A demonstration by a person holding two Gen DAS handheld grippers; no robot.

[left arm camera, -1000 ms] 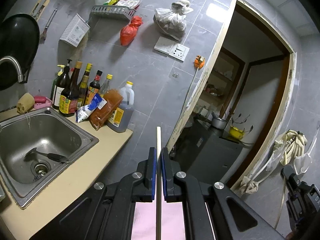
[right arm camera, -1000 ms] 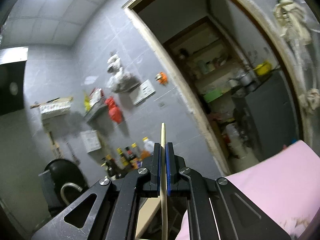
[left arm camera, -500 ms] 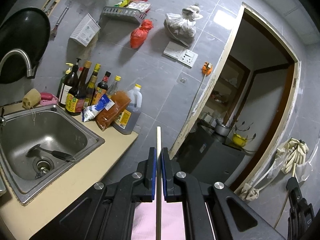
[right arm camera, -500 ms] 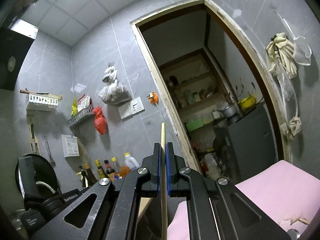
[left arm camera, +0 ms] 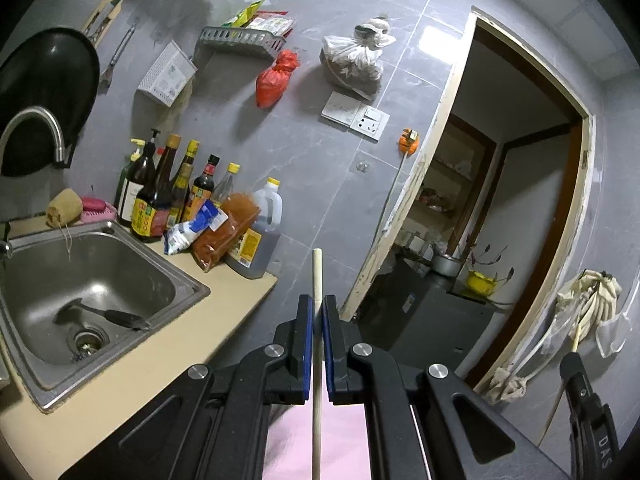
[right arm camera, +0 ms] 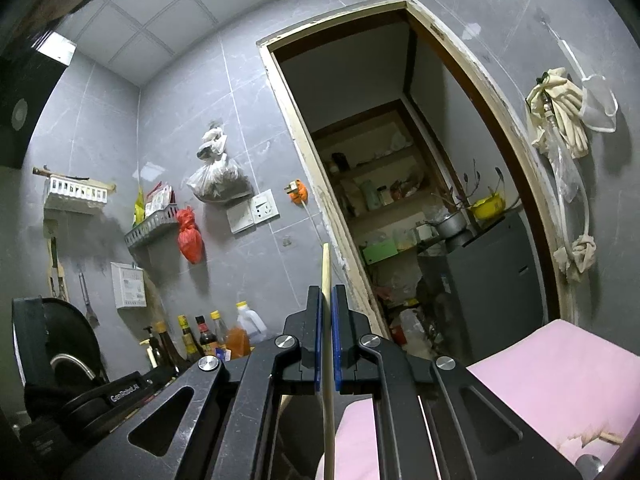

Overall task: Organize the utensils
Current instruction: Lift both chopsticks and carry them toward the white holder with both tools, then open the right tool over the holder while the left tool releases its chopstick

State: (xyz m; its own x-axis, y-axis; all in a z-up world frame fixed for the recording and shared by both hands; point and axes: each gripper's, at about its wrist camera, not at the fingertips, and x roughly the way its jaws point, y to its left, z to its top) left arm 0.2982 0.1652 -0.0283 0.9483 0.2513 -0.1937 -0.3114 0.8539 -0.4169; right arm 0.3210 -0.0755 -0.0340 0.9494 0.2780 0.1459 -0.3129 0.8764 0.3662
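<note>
Now each tool, left [left arm camera: 316, 312] and right [right arm camera: 327, 304], is clamped on a chopstick [left arm camera: 317, 276] [right arm camera: 326, 264] beside the counter [left arm camera: 132, 380].

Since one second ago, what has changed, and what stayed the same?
Both grippers turned: the sink slid right in the left view, and the right view levelled toward the doorway. Left gripper and right gripper each stay shut on a chopstick.

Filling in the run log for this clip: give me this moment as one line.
left hand-held gripper: shut on chopstick | right hand-held gripper: shut on second chopstick | both raised, facing wall | sink: dark utensil inside
</note>
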